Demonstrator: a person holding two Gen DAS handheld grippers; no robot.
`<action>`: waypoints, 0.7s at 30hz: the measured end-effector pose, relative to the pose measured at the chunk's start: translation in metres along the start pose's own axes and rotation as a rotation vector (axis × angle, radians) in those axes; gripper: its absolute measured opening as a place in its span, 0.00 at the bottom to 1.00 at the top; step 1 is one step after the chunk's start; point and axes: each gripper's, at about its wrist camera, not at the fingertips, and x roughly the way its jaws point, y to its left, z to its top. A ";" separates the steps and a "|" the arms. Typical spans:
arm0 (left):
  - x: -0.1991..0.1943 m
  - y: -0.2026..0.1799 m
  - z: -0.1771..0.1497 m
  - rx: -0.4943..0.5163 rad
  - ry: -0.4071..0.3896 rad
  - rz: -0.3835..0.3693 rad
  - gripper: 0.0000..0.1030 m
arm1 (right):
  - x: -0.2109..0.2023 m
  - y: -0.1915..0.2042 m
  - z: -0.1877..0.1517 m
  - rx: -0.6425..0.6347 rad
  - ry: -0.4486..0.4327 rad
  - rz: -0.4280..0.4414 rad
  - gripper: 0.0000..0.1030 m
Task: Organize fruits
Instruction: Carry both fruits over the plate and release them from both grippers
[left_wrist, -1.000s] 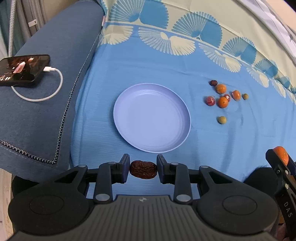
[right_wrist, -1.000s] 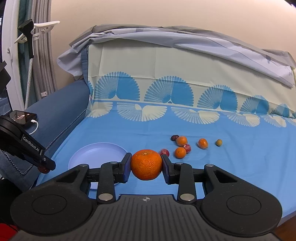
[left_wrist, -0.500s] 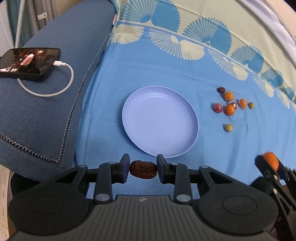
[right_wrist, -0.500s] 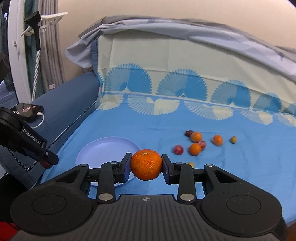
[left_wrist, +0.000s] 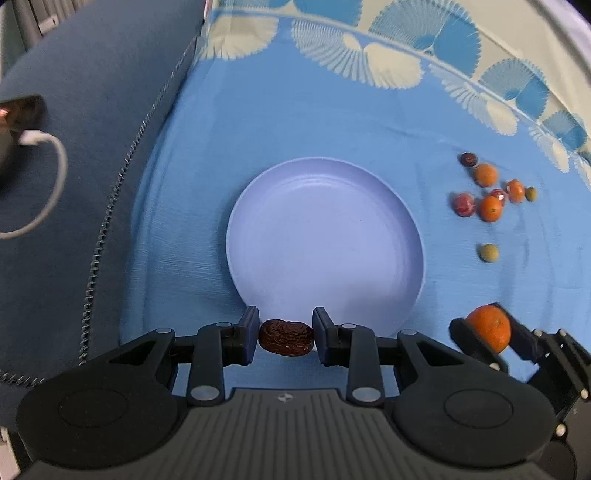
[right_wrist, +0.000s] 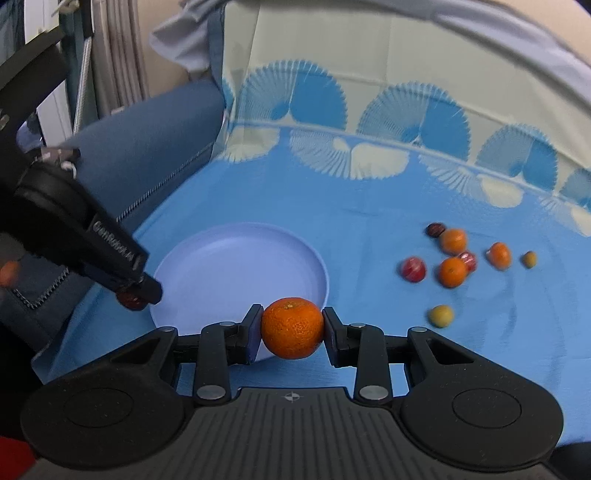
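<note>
My left gripper (left_wrist: 285, 336) is shut on a wrinkled dark brown date (left_wrist: 286, 337), just short of the near rim of the pale lilac plate (left_wrist: 325, 236). My right gripper (right_wrist: 291, 328) is shut on a mandarin (right_wrist: 292, 328), above the plate's (right_wrist: 240, 266) near right rim. Each gripper also shows in the other view: the right one with the mandarin (left_wrist: 489, 328) low at right, the left one with the date (right_wrist: 131, 300) at the plate's left. Nothing lies on the plate. Several small fruits (left_wrist: 489, 208) (right_wrist: 452, 271) lie in a loose cluster to its right.
The plate rests on a blue cloth with fan patterns (left_wrist: 295, 110) spread over a sofa seat. A dark blue armrest (left_wrist: 74, 147) runs along the left, carrying a phone (left_wrist: 18, 110) with a white cable (left_wrist: 51, 192). A green olive-like fruit (left_wrist: 488, 253) lies apart from the cluster.
Both grippers have come down and forward toward the plate, which now looks larger and closer. The right gripper with its mandarin has closed in toward the plate's right side. Both grips are unchanged.
</note>
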 end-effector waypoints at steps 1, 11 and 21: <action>0.006 0.000 0.003 0.004 0.006 -0.001 0.34 | 0.006 0.001 0.000 -0.011 0.010 0.006 0.35; 0.060 0.000 0.034 0.060 0.028 0.009 0.34 | 0.069 0.014 0.007 -0.163 0.056 -0.003 0.35; -0.006 0.010 0.032 0.109 -0.183 -0.058 1.00 | 0.028 -0.003 0.018 -0.117 -0.006 -0.017 0.92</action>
